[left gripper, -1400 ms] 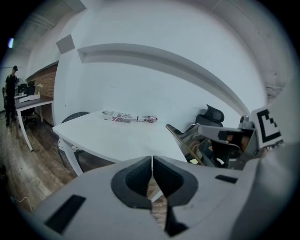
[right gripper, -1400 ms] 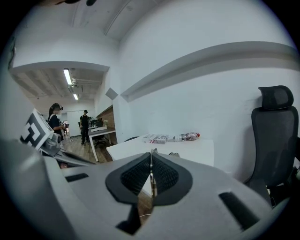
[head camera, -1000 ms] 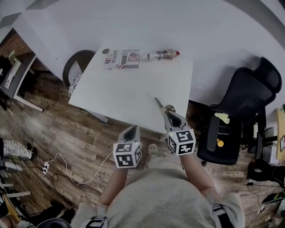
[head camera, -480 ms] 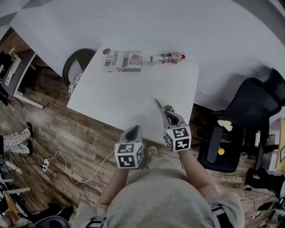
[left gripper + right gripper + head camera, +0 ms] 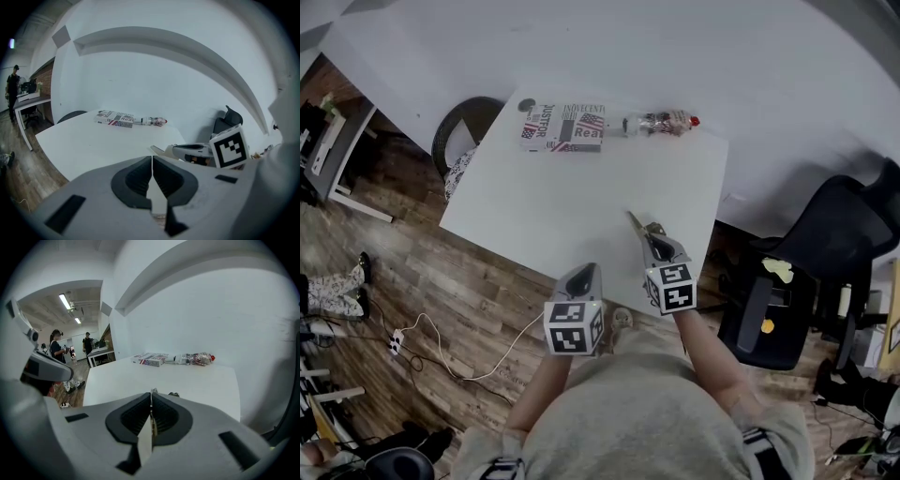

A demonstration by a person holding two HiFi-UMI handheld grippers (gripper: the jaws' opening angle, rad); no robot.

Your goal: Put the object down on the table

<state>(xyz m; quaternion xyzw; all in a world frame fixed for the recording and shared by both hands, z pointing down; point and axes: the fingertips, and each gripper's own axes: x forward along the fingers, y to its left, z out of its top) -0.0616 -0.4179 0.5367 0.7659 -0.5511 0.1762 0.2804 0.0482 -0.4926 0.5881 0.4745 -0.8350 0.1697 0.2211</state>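
My right gripper is shut on a thin, pale flat strip that sticks out forward over the near part of the white table. In the right gripper view the strip stands on edge between the closed jaws of that gripper. Seen from the left gripper view, the strip's tip points left from the right gripper. My left gripper hangs just off the table's near edge, jaws shut with nothing in them.
A printed box and a red-capped bottle lie at the table's far edge. A dark round chair stands at the far left corner, a black office chair to the right. A white cable runs over the wooden floor.
The head view has drifted a little. The right gripper has edged slightly forward with the strip still in its jaws. The left gripper has hardly moved.
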